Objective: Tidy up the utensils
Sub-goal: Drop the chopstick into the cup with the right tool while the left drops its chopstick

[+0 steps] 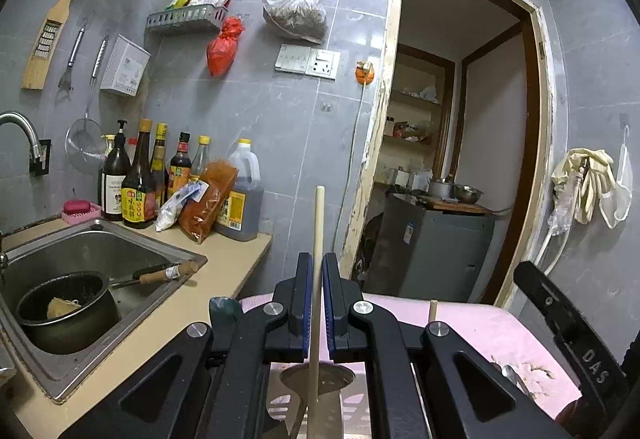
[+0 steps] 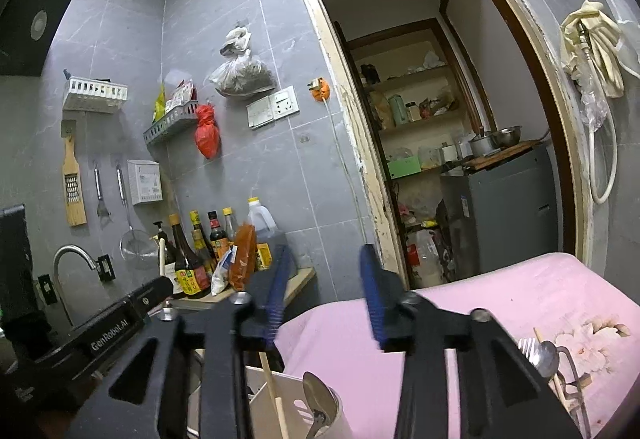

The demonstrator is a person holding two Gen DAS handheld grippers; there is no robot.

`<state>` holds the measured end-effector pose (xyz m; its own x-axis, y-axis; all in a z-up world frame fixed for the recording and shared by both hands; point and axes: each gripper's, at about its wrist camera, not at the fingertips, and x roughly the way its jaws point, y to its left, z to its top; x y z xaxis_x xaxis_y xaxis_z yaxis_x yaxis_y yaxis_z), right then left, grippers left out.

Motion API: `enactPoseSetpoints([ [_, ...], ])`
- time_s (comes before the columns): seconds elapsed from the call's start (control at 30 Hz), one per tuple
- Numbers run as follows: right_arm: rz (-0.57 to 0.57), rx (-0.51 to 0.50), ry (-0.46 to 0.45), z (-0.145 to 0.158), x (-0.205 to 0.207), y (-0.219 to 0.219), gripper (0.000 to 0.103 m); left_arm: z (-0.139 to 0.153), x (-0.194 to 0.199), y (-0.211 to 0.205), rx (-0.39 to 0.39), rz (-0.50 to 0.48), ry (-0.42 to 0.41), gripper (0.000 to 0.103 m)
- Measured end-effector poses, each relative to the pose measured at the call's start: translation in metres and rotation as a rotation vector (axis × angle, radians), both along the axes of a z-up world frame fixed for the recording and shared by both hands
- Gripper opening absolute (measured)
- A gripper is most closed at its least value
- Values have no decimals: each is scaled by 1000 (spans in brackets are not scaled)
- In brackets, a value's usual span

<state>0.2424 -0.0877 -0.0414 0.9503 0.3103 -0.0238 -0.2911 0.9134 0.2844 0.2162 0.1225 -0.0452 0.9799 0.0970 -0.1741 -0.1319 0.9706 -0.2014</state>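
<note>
In the left wrist view my left gripper (image 1: 317,271) is shut on a pale wooden stick (image 1: 319,223) that stands upright between the blue pads. Its lower end reaches down into a white utensil holder (image 1: 352,399) that also holds a slotted spatula (image 1: 298,379). In the right wrist view my right gripper (image 2: 326,279) is open with nothing between its fingers. It hovers above the holder (image 2: 260,395), where a metal spoon (image 2: 316,393) and a wooden stick (image 2: 274,391) stand. More utensils, including a spoon (image 2: 547,357), lie on the pink cloth (image 2: 500,299) at the right.
A steel sink (image 1: 92,243) with a dark pot (image 1: 64,311) lies to the left. Sauce bottles (image 1: 140,183) and bags stand on the counter behind it. Racks, a grater and strainers hang on the tiled wall. An open doorway (image 1: 460,159) lies ahead.
</note>
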Motion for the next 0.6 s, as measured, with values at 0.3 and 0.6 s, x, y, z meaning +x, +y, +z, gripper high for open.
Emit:
enactPoseSetpoints([
  [0.3, -14, 2, 26, 3, -8, -18, 40, -6, -4, -3, -35, 4, 64, 28],
  [0.6, -32, -12, 51, 14, -17, -45, 56, 9, -16, -12, -26, 21, 87, 45],
])
